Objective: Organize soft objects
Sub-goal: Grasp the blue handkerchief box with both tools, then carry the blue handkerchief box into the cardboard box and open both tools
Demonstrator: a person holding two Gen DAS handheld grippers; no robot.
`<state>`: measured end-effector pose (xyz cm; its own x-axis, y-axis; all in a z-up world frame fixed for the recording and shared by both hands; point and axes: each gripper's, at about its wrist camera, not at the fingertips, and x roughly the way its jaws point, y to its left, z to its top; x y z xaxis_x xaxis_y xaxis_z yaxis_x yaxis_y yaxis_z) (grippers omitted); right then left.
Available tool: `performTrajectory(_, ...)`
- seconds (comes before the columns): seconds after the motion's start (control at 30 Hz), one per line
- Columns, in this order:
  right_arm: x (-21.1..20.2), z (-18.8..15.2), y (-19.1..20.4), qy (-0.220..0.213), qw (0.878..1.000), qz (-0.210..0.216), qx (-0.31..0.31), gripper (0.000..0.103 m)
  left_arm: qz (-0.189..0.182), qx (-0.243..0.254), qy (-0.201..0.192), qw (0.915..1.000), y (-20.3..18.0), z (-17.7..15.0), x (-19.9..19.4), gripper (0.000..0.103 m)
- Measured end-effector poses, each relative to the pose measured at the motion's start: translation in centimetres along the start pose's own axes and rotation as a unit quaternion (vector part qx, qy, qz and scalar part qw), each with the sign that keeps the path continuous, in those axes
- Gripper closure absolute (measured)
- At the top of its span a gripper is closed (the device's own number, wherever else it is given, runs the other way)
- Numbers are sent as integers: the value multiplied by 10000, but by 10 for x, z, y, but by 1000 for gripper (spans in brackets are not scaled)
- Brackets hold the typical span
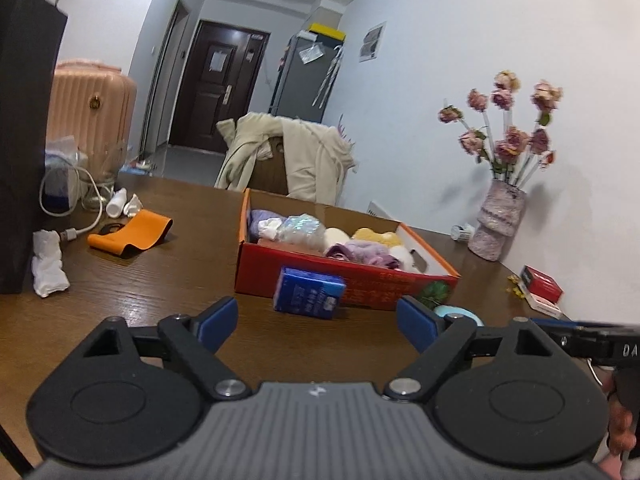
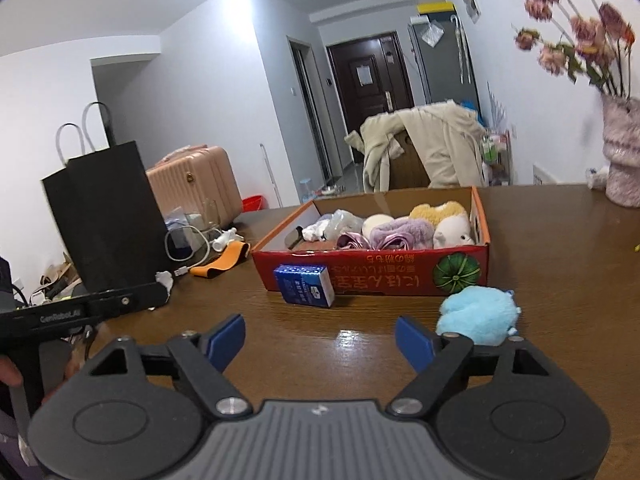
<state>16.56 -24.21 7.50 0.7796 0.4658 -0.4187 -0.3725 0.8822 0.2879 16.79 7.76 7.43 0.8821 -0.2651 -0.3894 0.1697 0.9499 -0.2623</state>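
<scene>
While both tongs hang spread wide and empty over the glossy wood-grain worktop (image 2: 360,344), the left tongs (image 1: 316,322) and right tongs (image 2: 320,338) show blue pads on black arms. Just beyond the right tongs lies a fluffy blue plush (image 2: 478,314), rounded, its long axis crosswise; in the left view it is mostly hidden. A blue tissue pack (image 2: 304,290) leans against the red cardboard box (image 2: 376,278), which holds fleecy purple, yellow and white soft items, partly cut off by its wall.
</scene>
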Motion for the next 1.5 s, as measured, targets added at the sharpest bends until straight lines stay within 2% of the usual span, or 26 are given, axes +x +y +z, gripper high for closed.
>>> performTrajectory(0.1,31,8,-5,98,9997,84,192,28,94,-167,236,9995,13,13,38,25)
performTrajectory(0.33,123,25,-13,305,9966,301,705,46,-396,-522,887,9939,39,33,131,36)
performTrajectory(0.4,146,28,-16,322,9950,325,884,50,-437,-697,1024,9913,47,32,152,44)
performTrajectory(0.43,158,30,-17,332,9943,337,953,55,-480,-798,1100,9896,52,31,161,46)
performTrajectory(0.5,178,34,-18,373,9933,337,1036,58,-654,-1030,1168,9856,61,29,173,57)
performTrajectory(0.57,195,36,-20,388,9923,362,1117,61,-813,-1273,1198,9813,69,27,182,60)
performTrajectory(0.63,208,35,-22,447,9914,374,1168,68,-901,-1425,1289,9772,75,23,190,69)
performTrajectory(0.7,218,33,-24,562,9906,389,1181,76,-987,-1496,1281,9754,78,20,191,70)
performTrajectory(0.73,220,31,-26,554,9900,421,1231,76,-985,-1514,1277,9752,79,20,191,71)
performTrajectory(0.93,216,30,-29,542,9883,453,1352,80,-956,-1413,1287,9769,72,20,184,72)
performTrajectory(1.03,198,32,-21,469,9911,372,1190,80,-941,-1267,1213,9800,58,20,167,72)
performTrajectory(1.23,130,24,-22,401,9931,491,984,80,-1069,-1224,1004,9816,16,10,116,72)
performTrajectory(1.5,33,12,-42,20,9968,294,740,80,-1238,-654,853,9865,-71,-5,71,72)
